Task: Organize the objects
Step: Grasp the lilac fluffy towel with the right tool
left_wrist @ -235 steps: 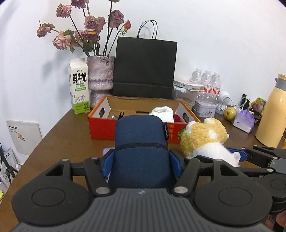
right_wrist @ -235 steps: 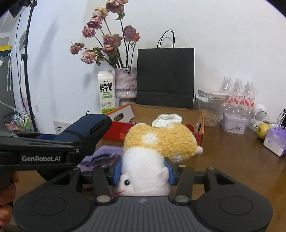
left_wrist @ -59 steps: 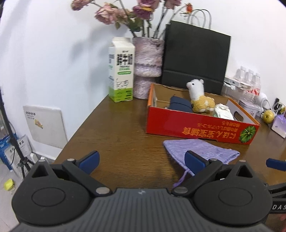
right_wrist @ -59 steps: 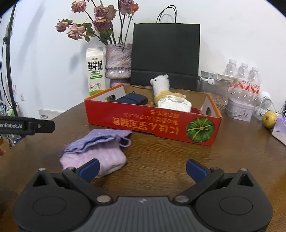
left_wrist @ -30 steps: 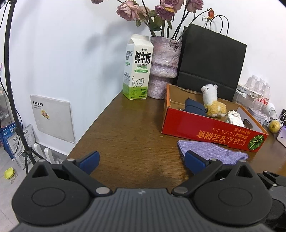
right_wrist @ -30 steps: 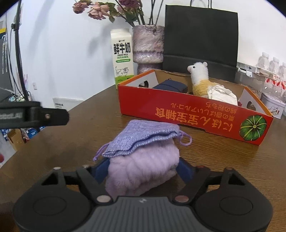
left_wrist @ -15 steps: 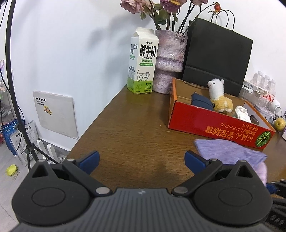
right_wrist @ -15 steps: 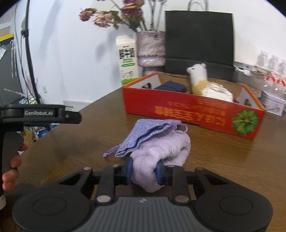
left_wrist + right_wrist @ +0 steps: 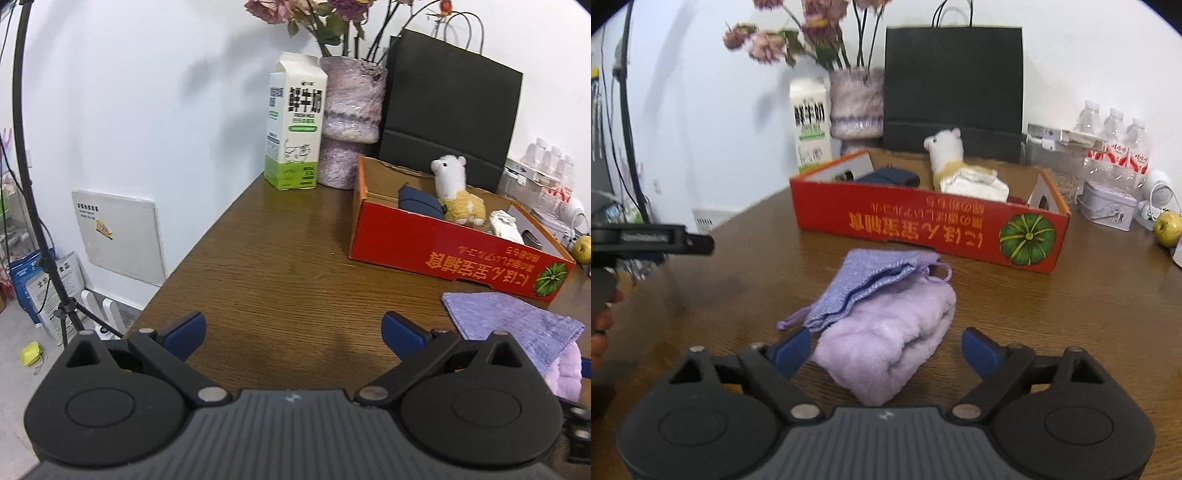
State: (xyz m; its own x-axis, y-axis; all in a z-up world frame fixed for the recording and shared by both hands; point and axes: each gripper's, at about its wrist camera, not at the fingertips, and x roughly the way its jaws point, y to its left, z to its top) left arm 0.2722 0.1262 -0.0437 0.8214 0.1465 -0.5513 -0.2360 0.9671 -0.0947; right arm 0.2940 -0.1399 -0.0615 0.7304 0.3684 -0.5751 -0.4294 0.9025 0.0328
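Note:
A folded lilac fluffy towel (image 9: 886, 339) lies on the brown table (image 9: 1071, 295) with a purple knitted pouch (image 9: 871, 277) draped over its far end. My right gripper (image 9: 886, 349) straddles the towel's near end; its jaws are opening and the pads stand off the cloth. My left gripper (image 9: 291, 332) is open over bare wood at the table's left, with the pouch (image 9: 509, 321) to its right. The red cardboard box (image 9: 923, 221) behind holds a plush alpaca (image 9: 945, 155), a dark blue case (image 9: 890, 177) and a white cloth (image 9: 975, 184).
Behind the box stand a milk carton (image 9: 295, 140), a vase of dried roses (image 9: 351, 122) and a black paper bag (image 9: 953, 88). Water bottles (image 9: 1115, 147), a tin (image 9: 1108, 206) and a green apple (image 9: 1167, 227) crowd the back right. The table edge (image 9: 192, 251) drops off at left.
My right gripper had shut on the lilac towel half a second ago; its jaws have now spread apart again, and it has shifted sideways. The left gripper has barely moved.

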